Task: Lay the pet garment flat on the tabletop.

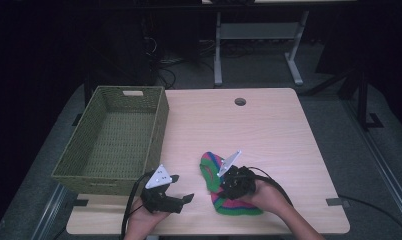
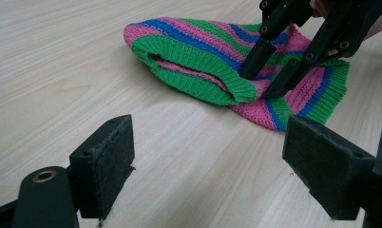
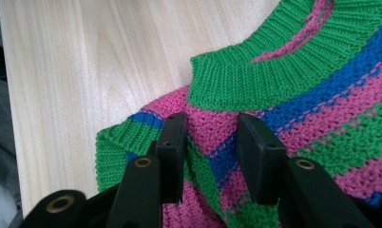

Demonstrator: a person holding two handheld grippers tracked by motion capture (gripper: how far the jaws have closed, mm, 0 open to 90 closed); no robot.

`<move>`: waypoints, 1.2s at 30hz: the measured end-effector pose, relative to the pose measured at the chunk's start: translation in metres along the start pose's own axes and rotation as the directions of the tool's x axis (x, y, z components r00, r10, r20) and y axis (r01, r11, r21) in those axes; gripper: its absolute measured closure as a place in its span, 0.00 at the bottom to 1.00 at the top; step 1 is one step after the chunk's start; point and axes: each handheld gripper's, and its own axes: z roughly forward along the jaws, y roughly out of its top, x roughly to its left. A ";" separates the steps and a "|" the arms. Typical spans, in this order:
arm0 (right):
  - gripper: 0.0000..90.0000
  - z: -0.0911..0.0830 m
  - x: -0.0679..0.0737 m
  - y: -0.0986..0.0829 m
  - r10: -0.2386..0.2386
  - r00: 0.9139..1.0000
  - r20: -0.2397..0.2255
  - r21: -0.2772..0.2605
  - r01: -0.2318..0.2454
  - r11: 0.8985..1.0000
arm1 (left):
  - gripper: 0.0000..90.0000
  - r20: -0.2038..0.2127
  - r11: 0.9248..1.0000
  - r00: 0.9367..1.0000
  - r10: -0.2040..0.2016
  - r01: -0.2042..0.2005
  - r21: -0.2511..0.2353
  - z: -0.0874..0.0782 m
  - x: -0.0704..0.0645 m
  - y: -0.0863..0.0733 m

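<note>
A pale wooden bench point(image 1: 269, 125) stands in a dark room, with a woven green basket point(image 1: 116, 137) at its left edge and a striped knitted garment point(image 1: 214, 175) near its front edge, right of centre.

Right gripper point(image 1: 228, 184): its fingers point(image 3: 172, 152) stand partly apart, straddling a raised fold of the pink, blue and green knit; in the right gripper view point(image 3: 210, 156) cloth lies between the pads, but whether they press it yet cannot be told. The green ribbed opening point(image 3: 236, 80) lies just beyond the fingertips, toward the bench's middle.

Left gripper point(image 1: 181, 192): its fingers point(image 2: 106, 161) are wide apart and hold nothing, hovering low over bare wood near the front edge. In the left gripper view point(image 2: 213, 180) the garment point(image 2: 217, 61) lies ahead of them, near but not touching, with the right gripper's fingers point(image 2: 255, 59) planted in it.

Judgement on the step in hand, gripping the garment for lifting: close the right fingers fully on the fold so that both knit layers are caught, not just the top one. The left gripper would do best to take the ribbed opening, so the cloth hangs spread between two holds and does not droop and drag. The basket is well apart to the left, so lift clear of its near wall.
</note>
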 end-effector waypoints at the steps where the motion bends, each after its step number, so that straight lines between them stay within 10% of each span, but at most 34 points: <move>1: 0.70 0.000 0.000 0.000 0.000 1.000 0.000 0.000 0.000 1.000 | 0.19 0.000 1.000 1.000 -0.001 0.001 0.002 0.000 0.000 0.000; 36: 0.91 -0.004 -0.003 -0.001 0.013 1.000 -0.002 -0.021 -0.013 1.000 | 0.22 0.022 1.000 1.000 -0.011 0.011 -0.001 0.000 0.000 0.000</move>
